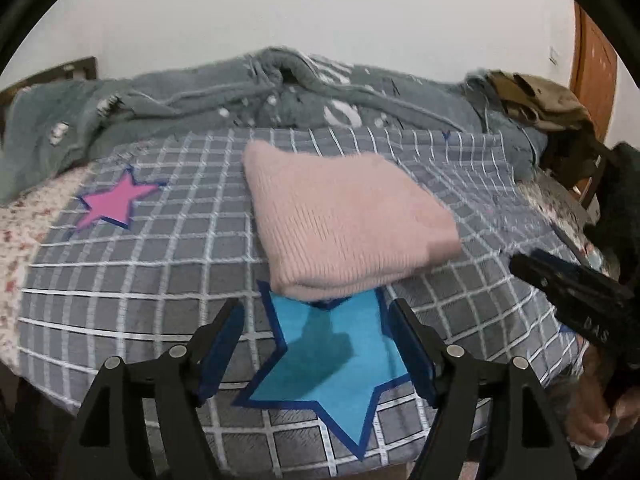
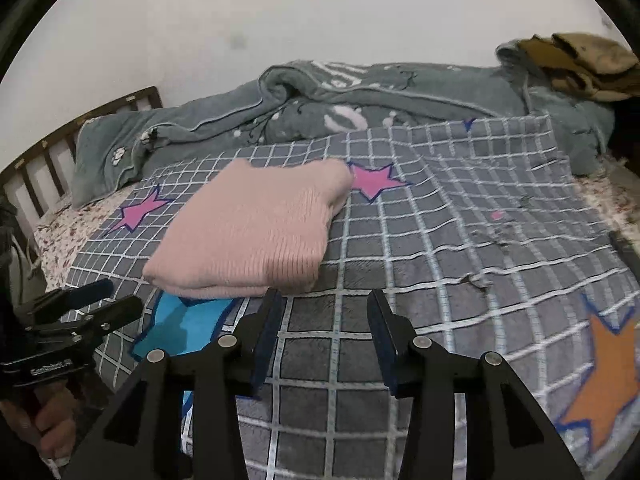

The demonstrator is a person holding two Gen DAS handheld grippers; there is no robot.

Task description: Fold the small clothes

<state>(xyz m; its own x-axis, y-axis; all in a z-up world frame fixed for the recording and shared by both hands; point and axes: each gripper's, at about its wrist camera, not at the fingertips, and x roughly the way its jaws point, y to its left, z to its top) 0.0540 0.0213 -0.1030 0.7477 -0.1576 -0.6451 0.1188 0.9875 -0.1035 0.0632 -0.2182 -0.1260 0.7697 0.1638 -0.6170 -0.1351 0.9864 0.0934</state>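
Both the left gripper (image 1: 316, 316) and the right gripper (image 2: 324, 308) hover wide apart and hold nothing. Just beyond them the pink sweater (image 1: 344, 216) lies folded on the checked blanket (image 1: 160, 264) on the bed. The fold looks finished; the next move likely calls for setting it aside or fetching another garment.

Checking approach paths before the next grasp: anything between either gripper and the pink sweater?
Nothing visible. The folded pink sweater lies on the checked blanket, and only bare blanket with a blue star lies between it and the open left gripper. The open right gripper likewise faces only blanket before the sweater's near edge.
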